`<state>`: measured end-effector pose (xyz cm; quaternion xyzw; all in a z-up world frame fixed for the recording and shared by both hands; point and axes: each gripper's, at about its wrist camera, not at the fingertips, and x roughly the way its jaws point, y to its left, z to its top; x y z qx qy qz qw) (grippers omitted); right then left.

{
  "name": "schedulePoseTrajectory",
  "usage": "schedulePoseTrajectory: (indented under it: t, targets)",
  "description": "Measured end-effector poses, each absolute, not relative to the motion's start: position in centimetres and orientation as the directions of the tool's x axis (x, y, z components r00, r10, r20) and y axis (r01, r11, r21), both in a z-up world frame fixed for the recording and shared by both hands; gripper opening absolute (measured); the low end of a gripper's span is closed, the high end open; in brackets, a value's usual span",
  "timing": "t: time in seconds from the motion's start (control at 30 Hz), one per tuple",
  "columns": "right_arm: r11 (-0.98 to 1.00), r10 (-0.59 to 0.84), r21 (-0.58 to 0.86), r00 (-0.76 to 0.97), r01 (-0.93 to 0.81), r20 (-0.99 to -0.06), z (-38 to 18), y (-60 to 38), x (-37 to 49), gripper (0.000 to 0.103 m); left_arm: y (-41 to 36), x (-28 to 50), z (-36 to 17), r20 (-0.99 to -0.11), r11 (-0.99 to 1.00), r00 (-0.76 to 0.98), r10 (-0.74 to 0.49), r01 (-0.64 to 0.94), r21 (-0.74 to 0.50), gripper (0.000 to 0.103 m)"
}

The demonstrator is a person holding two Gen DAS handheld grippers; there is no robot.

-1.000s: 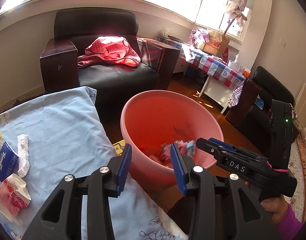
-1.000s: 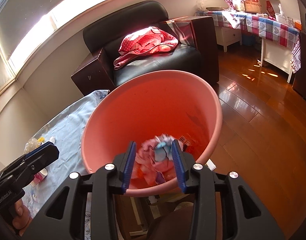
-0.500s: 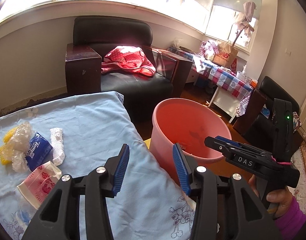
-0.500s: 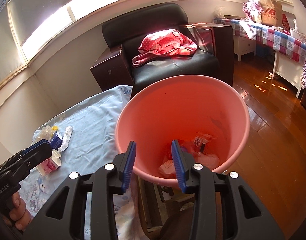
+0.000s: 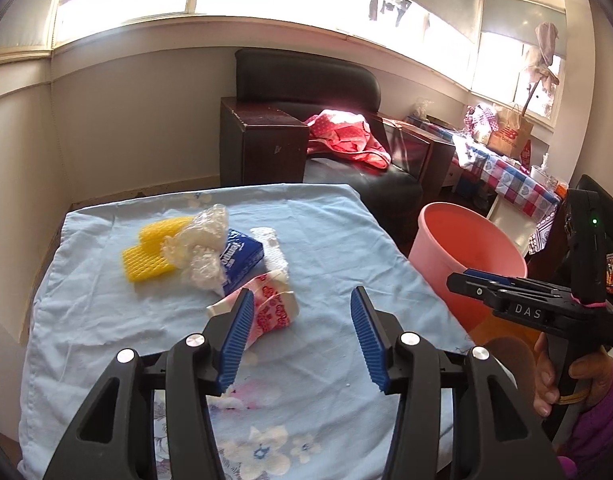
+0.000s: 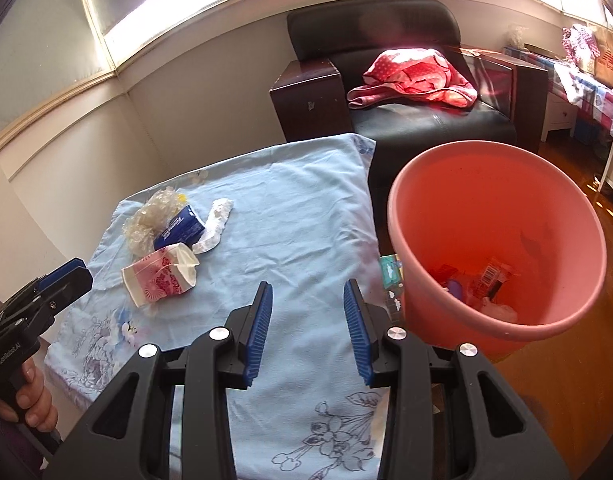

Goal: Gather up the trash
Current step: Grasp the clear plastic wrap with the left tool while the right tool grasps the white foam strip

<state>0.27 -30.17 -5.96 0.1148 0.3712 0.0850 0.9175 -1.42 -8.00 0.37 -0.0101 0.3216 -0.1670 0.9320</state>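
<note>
Both grippers were empty. Left gripper [image 5: 300,332] hung above the light-blue cloth [image 5: 330,224], its ribbed blue jaws opening with nothing between them. Right gripper [image 6: 308,320] stood with a moderate gap between its jaws, also bare, over the cloth's near right part, close to the edge.

Trash lay bunched on the cloth's far left part: a crumpled pink-patterned paper cup [image 5: 272,306] just ahead of the left jaw, a blue tissue pack [image 5: 242,254], yellow foam netting [image 5: 148,256], crinkled clear plastic wrap [image 5: 202,248] and a white foam strip [image 5: 272,250], all touching or nearly so. Smooth, wrinkled cloth lay bare between the cup and the right edge.

A round pink plastic bucket [image 6: 502,328] stood just off that edge, on a glossy wood floor [image 6: 586,392], with wrappers [image 6: 488,280] in its bottom. Beyond it stood a black leather armchair [image 6: 418,116] bearing a red dotted cloth [image 6: 414,72].
</note>
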Motion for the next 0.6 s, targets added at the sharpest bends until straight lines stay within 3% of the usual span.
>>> schedulePoseTrajectory:
  t: [0.6]
  targets:
    - [0.926, 0.377, 0.256, 0.626, -0.279, -0.682, -6.3, -20.8, 2.6, 0.038, 0.6, 3.8, -0.7, -0.626, 0.975, 0.761, -0.17, 0.037, -0.22, 0.049]
